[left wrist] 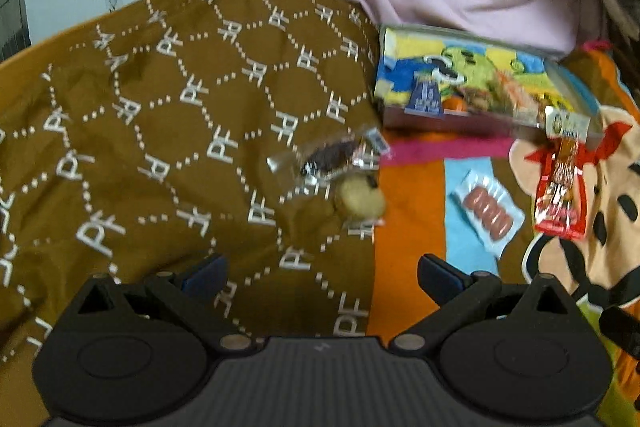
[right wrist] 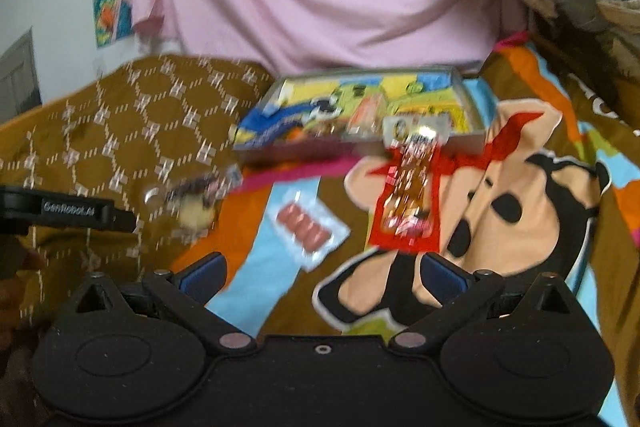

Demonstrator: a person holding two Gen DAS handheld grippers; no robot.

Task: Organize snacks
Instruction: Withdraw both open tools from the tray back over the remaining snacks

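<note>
While both grippers, left gripper (left wrist: 322, 273) and right gripper (right wrist: 322, 271), hang spread wide and hold nothing, the red shiny snack packet (right wrist: 408, 203) lies half out of the flat cartoon tray (right wrist: 466, 95) on the bed. I think a grab comes next.

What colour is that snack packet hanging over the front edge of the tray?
Red, with a clear window showing brownish snacks: the snack packet shows best in the right wrist view.
</note>
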